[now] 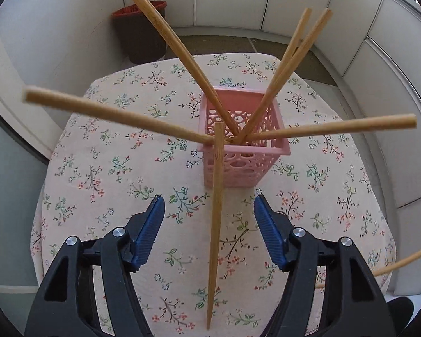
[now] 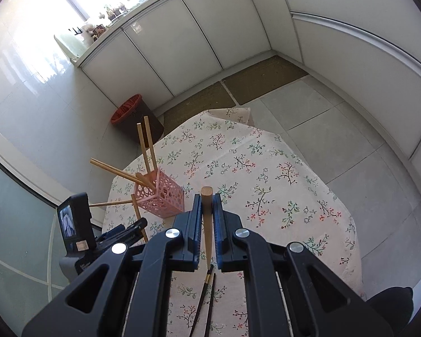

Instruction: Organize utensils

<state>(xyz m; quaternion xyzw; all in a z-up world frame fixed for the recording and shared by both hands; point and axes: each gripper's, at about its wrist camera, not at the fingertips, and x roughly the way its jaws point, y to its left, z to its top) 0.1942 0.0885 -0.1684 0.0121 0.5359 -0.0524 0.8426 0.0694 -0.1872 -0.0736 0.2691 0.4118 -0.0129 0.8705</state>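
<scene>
A pink perforated holder (image 1: pixel 242 140) stands on the floral tablecloth (image 1: pixel 126 168) and holds several wooden chopsticks (image 1: pixel 179 47) fanned outward. One more wooden chopstick (image 1: pixel 214 224) leans against the holder's near rim, between the fingers of my open left gripper (image 1: pixel 209 205), untouched. My right gripper (image 2: pixel 206 205) is shut on a wooden chopstick (image 2: pixel 207 216), held above the table right of the holder (image 2: pixel 160 193). Two dark chopsticks (image 2: pixel 203 300) lie on the cloth below it.
A brown bin with a red rim (image 1: pixel 140 28) stands on the floor beyond the table, also in the right wrist view (image 2: pixel 132 112). White cabinets (image 2: pixel 182 42) line the walls. The left gripper's body with its camera (image 2: pixel 75 221) shows at the table's left.
</scene>
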